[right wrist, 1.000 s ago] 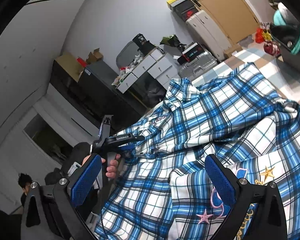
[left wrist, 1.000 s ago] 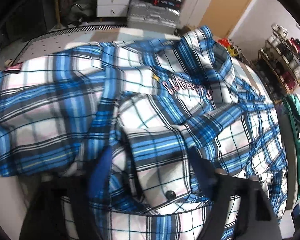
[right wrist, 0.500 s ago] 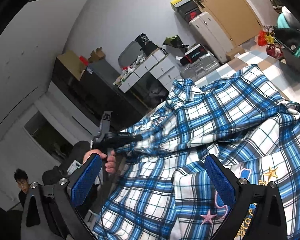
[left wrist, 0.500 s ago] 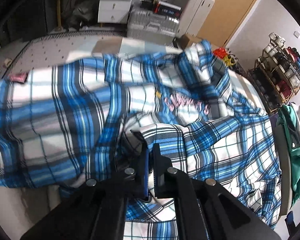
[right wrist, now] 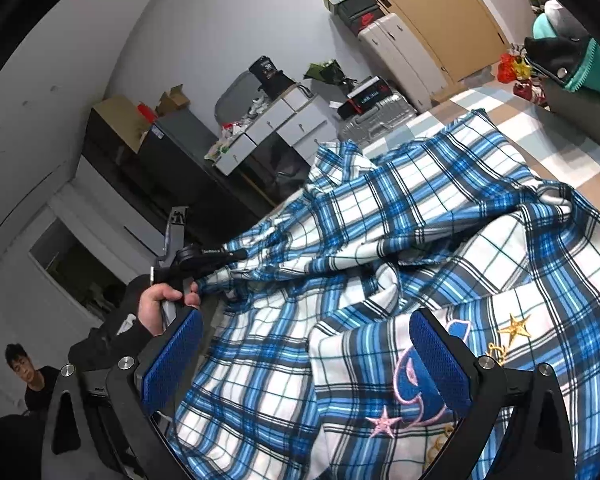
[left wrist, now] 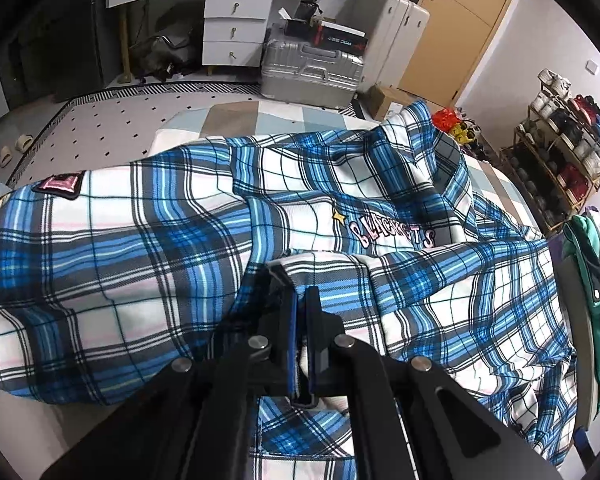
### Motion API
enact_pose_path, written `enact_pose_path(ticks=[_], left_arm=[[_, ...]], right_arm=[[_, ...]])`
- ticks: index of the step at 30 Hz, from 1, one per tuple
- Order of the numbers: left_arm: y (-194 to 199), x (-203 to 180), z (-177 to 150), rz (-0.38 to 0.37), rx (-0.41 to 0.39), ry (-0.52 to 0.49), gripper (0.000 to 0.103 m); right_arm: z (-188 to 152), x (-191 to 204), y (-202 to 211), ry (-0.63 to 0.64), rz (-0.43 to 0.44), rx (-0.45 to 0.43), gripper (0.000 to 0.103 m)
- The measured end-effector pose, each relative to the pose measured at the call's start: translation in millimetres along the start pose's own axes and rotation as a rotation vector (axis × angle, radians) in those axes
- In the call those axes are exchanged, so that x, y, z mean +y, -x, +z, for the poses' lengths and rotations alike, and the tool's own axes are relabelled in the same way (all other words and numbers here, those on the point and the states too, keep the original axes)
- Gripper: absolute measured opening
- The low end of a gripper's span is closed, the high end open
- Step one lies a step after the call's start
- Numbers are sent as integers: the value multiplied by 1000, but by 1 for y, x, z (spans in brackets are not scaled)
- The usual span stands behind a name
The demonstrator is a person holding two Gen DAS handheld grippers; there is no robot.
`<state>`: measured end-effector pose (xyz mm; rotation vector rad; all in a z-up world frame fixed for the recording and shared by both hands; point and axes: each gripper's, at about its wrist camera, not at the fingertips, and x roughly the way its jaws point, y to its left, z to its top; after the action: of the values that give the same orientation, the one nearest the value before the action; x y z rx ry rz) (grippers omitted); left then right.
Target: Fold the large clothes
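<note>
The big blue and white checked shirt (left wrist: pixel 148 240) is lying spread out and rumpled on a bed (left wrist: pixel 236 116) with pale squares on its cover. The left gripper (left wrist: pixel 300 300) is pinching a fold of the shirt: its two blue pads are pressing together with a thin bit of cloth between them. Most of the shirt is lying in front of these jaws and off to both sides, and a little more is showing below them. From the right wrist view, the left gripper (right wrist: pixel 236 256) is lifting an edge of the shirt (right wrist: pixel 440 240) up off the bed, and a hand (right wrist: pixel 160 304) is gripping its handle.

The right gripper (right wrist: pixel 304 364) is hovering over the shirt with its jaws spread wide apart. The cloth is lying between and beyond the two blue pads. It is hard to tell if the pads are touching the cloth.

The black gripper bodies are hiding the near part of the shirt. The pink letters (left wrist: pixel 392 236) sewn on the chest are creased and hard to read. A pink and blue sewn picture (right wrist: pixel 412 376) is partly hiding behind the right pad.

The cloth is looking soft and full of wrinkles. The pads are looking bumpy, like mesh. Little gold stars (right wrist: pixel 514 326) are sitting just past the right pad.
</note>
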<state>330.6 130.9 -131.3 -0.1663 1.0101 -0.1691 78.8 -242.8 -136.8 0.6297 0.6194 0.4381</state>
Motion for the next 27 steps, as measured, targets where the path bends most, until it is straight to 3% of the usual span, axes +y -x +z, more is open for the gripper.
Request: enact_pose_path(ticks=[2,4,6,8,12,15,19,21,27], left_arm=[[6,2,3,-11,-4,26,6],[21,3,2,-5,-25,22,20],[44,-5,-4,-20,-76,-12,58],[66,-12,-13,-27,-121,-42,81],[102,-31,-44,-80,-147,-89,82],[127,-37,-71,-68,-177,-84,82],[165,-22,-102,14,-266,-21,83],[182,1,-112,72,-265,72,88],[231,105,-130,49,-353,407,99]], right_arm=[[-1,0,-2,0,-8,18,103],[-3,3,-3,4,-15,24,103],[-2,8,-2,25,-15,23,103],[0,12,-1,60,-44,24,103],[3,-5,6,18,-106,45,103],[6,-17,16,-22,-170,52,103],[15,17,41,130,-194,-29,103],[20,43,46,206,-152,-57,103],[21,109,10,297,12,1,103]])
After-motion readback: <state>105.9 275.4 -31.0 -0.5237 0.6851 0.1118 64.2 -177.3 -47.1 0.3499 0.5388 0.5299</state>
